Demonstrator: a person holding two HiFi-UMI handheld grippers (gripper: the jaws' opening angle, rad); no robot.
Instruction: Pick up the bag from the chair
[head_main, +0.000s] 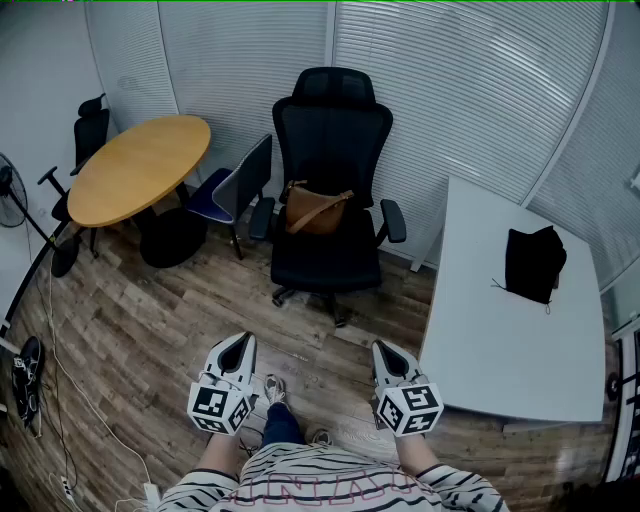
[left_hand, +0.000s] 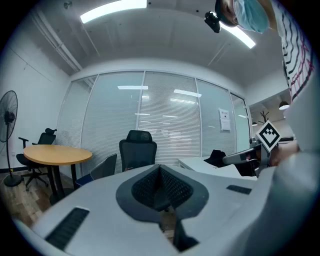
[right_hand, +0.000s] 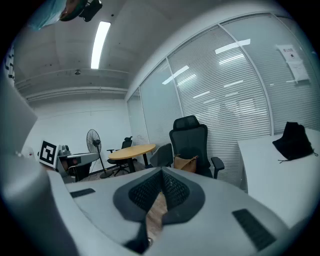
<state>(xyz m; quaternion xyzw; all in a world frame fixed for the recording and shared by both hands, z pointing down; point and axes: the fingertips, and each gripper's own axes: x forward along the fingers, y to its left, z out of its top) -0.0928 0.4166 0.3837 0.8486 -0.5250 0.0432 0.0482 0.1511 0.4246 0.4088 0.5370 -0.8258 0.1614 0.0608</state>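
Striped shirt (head_main: 300, 485); grey left gripper (head_main: 240, 341), right gripper (head_main: 384, 348)

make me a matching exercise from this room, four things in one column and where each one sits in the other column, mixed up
Things:
1. brown bag
2. black item
3. round wooden table
4. standing fan

Places:
A. at the far left edge of the head view
B. on the seat of the black office chair
C. on the white table
D. left of the black office chair, next to a blue-seated chair

Pairs: 1-B; 2-C; 3-D; 4-A
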